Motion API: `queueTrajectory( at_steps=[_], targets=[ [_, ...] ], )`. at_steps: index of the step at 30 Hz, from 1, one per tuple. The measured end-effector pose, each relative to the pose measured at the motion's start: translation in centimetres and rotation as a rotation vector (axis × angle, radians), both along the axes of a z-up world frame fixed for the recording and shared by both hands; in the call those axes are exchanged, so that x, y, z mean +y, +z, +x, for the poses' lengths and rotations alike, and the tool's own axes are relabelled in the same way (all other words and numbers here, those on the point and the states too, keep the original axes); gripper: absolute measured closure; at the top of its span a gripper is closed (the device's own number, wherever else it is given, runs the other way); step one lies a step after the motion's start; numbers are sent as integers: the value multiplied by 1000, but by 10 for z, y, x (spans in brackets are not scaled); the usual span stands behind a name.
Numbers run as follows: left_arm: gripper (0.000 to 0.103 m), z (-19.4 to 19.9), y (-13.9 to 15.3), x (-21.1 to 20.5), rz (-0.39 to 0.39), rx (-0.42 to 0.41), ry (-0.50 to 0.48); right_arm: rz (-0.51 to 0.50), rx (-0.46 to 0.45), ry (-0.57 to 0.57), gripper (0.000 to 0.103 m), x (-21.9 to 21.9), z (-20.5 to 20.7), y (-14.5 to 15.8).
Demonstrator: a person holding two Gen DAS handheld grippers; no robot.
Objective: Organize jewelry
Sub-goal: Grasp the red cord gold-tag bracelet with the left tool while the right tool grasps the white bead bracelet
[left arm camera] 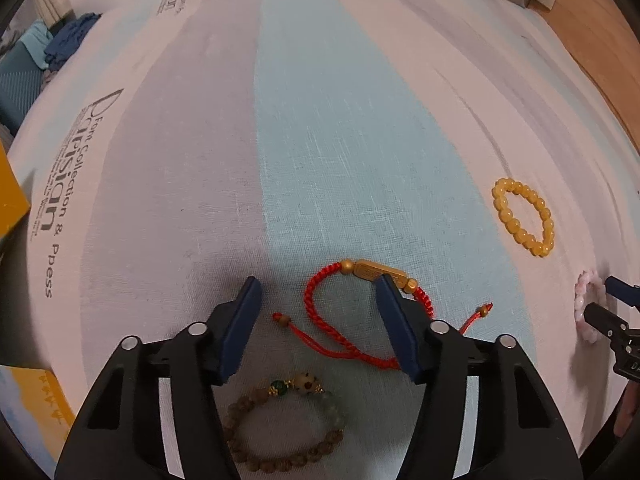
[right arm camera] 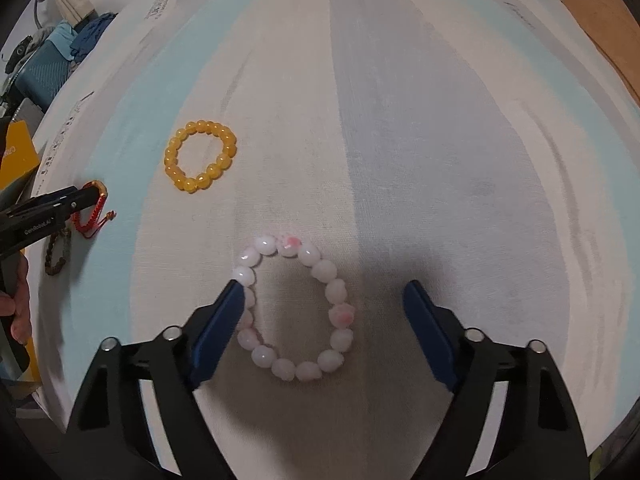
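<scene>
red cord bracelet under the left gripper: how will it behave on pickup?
Probably floppy: the red bracelet is braided cord with loose tails lying curled on the cloth, so it should sag and dangle. Its gold bar looks rigid and heavier, so that end likely hangs low. The left gripper is open, straddling it.

My red cord bracelet (left arm camera: pixel 352 312) lies flat, gold bar up. Brown beads (left arm camera: pixel 284 428) lie just nearer me, yellow beads (left arm camera: pixel 524 216) beyond right, pink beads (right arm camera: pixel 296 312) farther right.
</scene>
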State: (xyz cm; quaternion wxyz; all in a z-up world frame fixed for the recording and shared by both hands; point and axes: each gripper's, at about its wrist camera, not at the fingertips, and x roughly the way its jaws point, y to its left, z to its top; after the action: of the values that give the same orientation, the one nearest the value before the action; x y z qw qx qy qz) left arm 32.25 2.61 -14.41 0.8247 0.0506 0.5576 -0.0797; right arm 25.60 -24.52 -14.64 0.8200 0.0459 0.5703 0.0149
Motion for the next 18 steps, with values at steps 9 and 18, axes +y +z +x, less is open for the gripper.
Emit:
queueTrajectory(
  at_steps=[9,18],
  targets=[
    [71,-2,0,-3,17,18,-20,29,12,1,56,-3,0,-2],
    [100,-3,0,-11,34,38,-28,19,16,0,91,-8,-5,-1]
  ],
)
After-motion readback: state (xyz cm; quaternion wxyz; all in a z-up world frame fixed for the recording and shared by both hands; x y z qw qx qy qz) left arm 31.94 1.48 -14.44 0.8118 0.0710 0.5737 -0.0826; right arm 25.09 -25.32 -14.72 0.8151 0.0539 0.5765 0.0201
